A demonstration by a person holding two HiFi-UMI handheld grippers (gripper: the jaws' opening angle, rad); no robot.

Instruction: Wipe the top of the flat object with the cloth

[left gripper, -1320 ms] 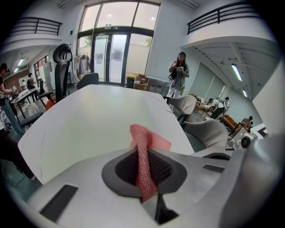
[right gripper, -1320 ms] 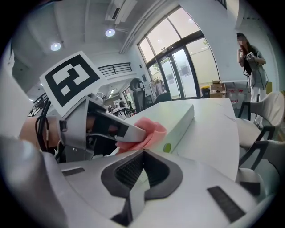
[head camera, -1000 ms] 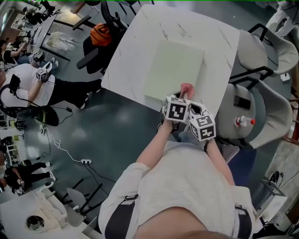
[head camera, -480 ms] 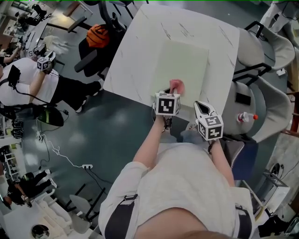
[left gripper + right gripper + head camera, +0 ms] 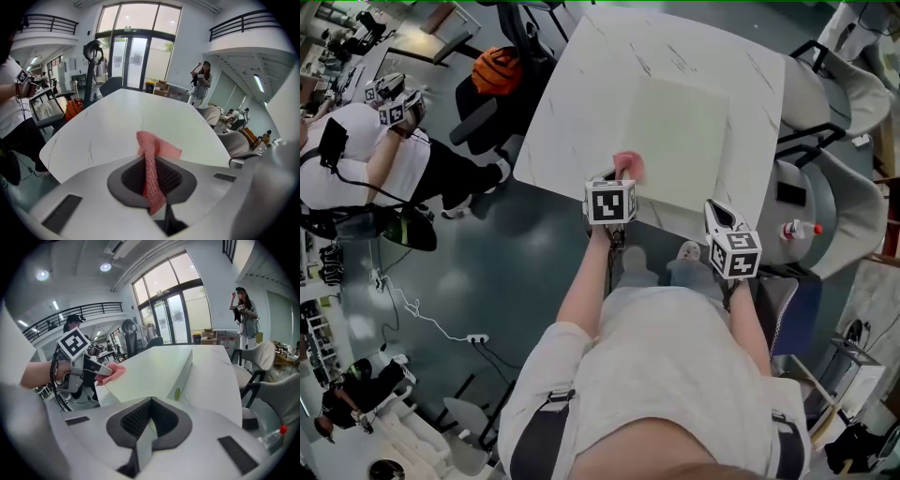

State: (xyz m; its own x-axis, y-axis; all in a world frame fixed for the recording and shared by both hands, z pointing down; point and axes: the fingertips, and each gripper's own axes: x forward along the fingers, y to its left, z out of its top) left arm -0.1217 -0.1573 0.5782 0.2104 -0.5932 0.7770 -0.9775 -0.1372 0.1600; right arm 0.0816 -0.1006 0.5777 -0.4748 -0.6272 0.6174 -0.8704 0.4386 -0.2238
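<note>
The flat pale-green box (image 5: 680,141) lies on the white table (image 5: 581,103), just ahead of both grippers' fingers. The right gripper (image 5: 716,208), its jaws closed on nothing, hangs off the table's near edge. The left gripper (image 5: 617,176) pinches the pink mesh cloth (image 5: 630,165), whose free end is at the box's near left corner.
</note>
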